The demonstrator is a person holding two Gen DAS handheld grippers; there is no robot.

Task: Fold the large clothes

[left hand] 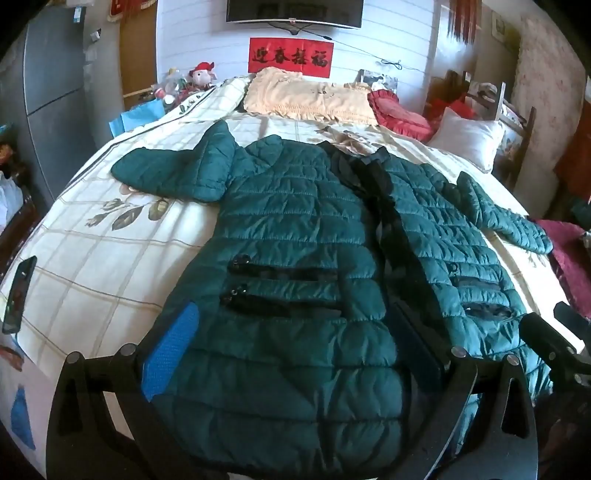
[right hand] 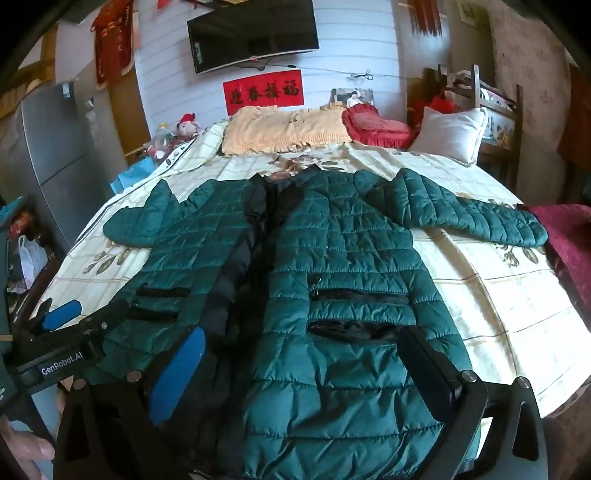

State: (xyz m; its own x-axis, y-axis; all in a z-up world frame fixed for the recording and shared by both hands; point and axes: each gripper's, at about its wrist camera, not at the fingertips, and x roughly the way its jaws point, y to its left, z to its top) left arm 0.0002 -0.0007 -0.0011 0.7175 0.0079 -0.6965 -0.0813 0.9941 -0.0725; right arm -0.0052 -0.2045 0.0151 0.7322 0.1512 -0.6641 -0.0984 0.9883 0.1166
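Green quilted jacket [left hand: 303, 258] lies collar-away along the bed [left hand: 92, 266], hem nearest my left gripper [left hand: 295, 354] and right gripper [right hand: 303, 373], both wide open, seemingly empty.

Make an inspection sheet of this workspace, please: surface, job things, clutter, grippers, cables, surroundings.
Surface: bed with a cream checked floral cover.
Job's things: green quilted jacket lying front up, unzipped, sleeves spread out.
Clutter: phone at the bed's edge; pillows at the head.
Grippers: left gripper and right gripper open above the hem, holding nothing.
Cables: wire along the wall.
Surroundings: television, red banner, grey fridge.
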